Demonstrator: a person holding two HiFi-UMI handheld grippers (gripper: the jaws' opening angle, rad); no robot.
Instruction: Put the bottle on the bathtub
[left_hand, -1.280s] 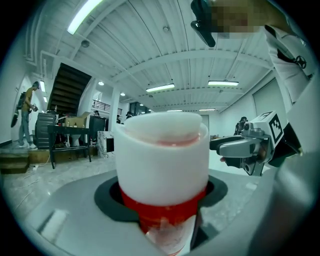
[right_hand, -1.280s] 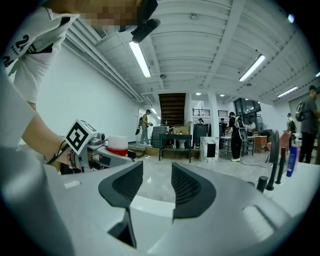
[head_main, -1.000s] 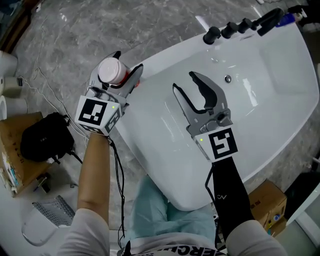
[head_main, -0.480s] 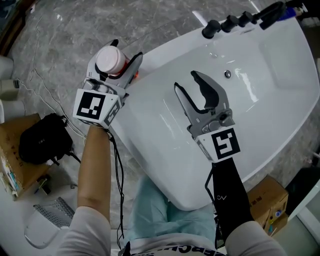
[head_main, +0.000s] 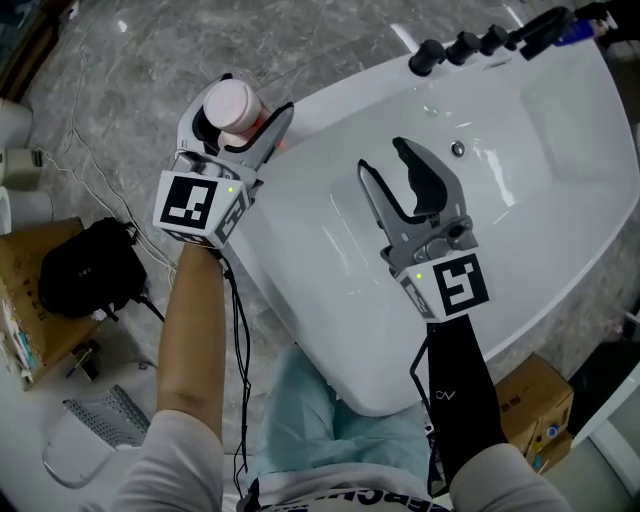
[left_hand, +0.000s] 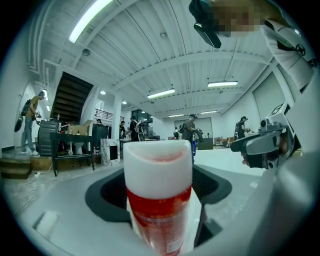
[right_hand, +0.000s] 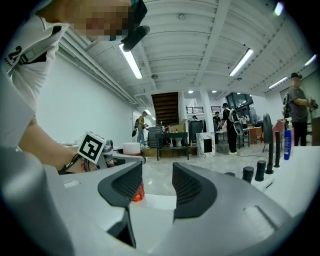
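A red bottle with a white cap stands upright between the jaws of my left gripper, which is shut on it, at the left rim of the white bathtub. Up close in the left gripper view the bottle fills the middle, gripped by the dark jaws. My right gripper hovers over the tub's inside, open with nothing between its jaws. The right gripper view looks past its open jaws toward the bottle and the left gripper.
Black taps and a spout line the tub's far rim, a drain below them. On the grey marbled floor at the left lie a black bag, a cardboard box and cables. Another box sits at the lower right.
The left gripper with the bottle has shifted slightly right and up toward the tub's rim. The right gripper drifted a little right.
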